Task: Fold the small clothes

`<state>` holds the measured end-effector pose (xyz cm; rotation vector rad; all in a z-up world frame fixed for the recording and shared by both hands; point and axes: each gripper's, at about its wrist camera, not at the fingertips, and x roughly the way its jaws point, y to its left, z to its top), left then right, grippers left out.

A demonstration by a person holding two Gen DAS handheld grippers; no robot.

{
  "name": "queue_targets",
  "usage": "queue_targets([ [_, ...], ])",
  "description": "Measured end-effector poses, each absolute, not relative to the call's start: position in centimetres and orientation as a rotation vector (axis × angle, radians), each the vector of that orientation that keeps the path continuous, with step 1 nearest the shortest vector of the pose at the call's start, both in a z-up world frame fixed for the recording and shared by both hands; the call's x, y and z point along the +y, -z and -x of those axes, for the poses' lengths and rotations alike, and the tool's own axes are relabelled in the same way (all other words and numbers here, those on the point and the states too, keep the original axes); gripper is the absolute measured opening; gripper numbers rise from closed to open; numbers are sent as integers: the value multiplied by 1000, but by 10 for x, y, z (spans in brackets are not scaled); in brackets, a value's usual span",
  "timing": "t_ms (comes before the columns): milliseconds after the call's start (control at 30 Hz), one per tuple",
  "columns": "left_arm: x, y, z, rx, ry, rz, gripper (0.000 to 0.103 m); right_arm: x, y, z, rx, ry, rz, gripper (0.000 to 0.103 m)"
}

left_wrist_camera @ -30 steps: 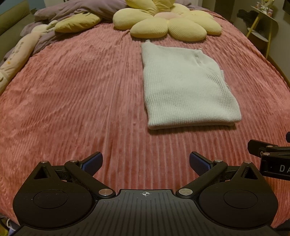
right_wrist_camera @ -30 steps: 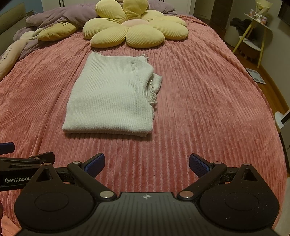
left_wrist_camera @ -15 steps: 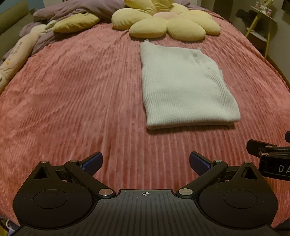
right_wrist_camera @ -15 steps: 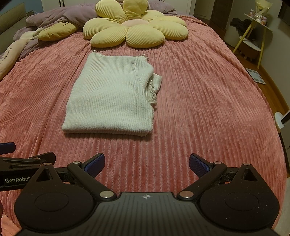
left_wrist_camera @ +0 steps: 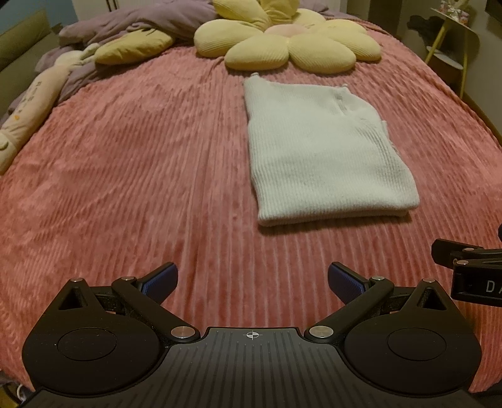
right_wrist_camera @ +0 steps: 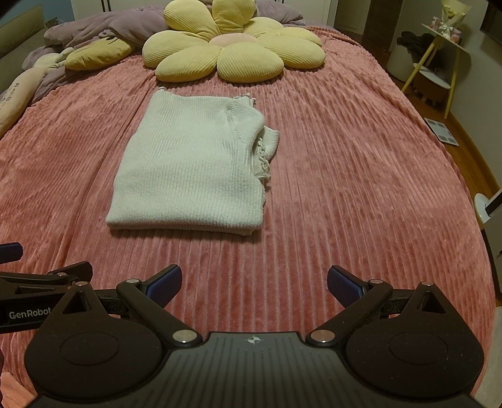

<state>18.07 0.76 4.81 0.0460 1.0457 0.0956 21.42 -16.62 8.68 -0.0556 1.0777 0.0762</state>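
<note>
A pale white knitted top (left_wrist_camera: 326,153) lies folded into a rectangle on the pink ribbed bedspread (left_wrist_camera: 131,175), its folded edge toward me. It also shows in the right wrist view (right_wrist_camera: 194,166), with a crumpled cuff at its right side. My left gripper (left_wrist_camera: 252,281) is open and empty, held above the bedspread short of the top and to its left. My right gripper (right_wrist_camera: 254,282) is open and empty, short of the top and to its right. Each gripper shows at the edge of the other's view.
A yellow flower-shaped cushion (right_wrist_camera: 232,53) lies just beyond the top. A purple duvet (left_wrist_camera: 135,28) and other cushions are piled at the far left. A yellow-legged side table (right_wrist_camera: 439,59) stands off the bed's right side.
The left gripper has shifted slightly, so the top sits a little lower and farther left in its view. The top and the right gripper are unchanged.
</note>
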Motion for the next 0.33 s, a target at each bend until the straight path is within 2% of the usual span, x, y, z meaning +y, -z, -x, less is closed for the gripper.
queue_targets([
  [333,7,-47,-179,1066,-90,-43,103,-168,-88,-212,1074,-70,55,99],
])
